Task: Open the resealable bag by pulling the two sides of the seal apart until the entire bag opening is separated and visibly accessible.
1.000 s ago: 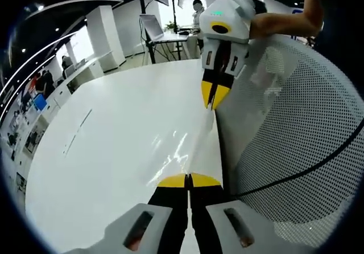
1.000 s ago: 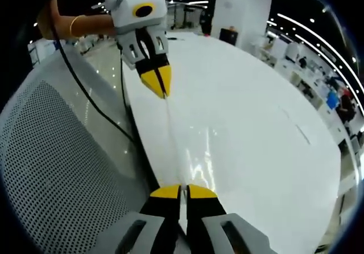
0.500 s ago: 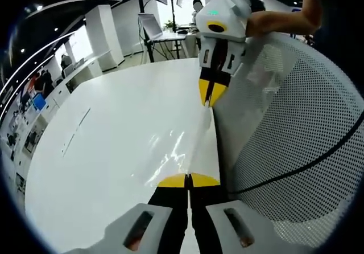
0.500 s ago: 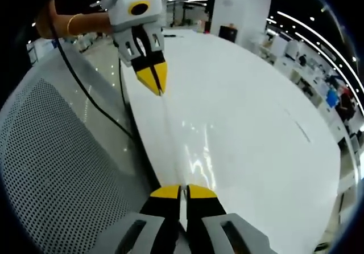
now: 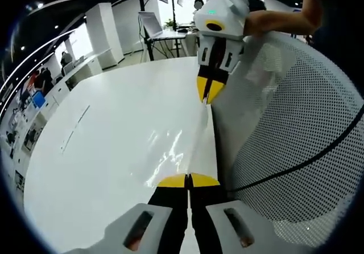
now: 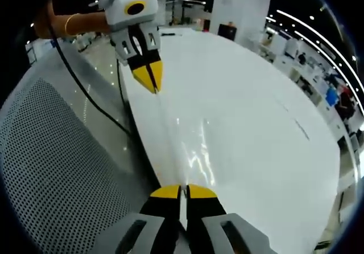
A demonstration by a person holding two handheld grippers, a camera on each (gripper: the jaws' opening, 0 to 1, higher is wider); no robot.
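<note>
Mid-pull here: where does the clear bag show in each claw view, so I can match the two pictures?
Left gripper view: the clear bag runs from the left claw at bottom centre up to the right claw, pinched shut at both ends.
Right gripper view: the bag runs from the right claw at bottom centre up to the left claw.
Shared landmark: the white table beside a mesh chair back.

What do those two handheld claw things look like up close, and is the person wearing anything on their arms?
Each gripper has yellow-tipped black jaws tapering like a beak, on a pale grey body with slotted openings. The right gripper shows a yellow ring marking and a small green light on top; the left gripper shows the same yellow ring. A black cable trails from it. The arm behind it wears a thin gold bangle.
</note>
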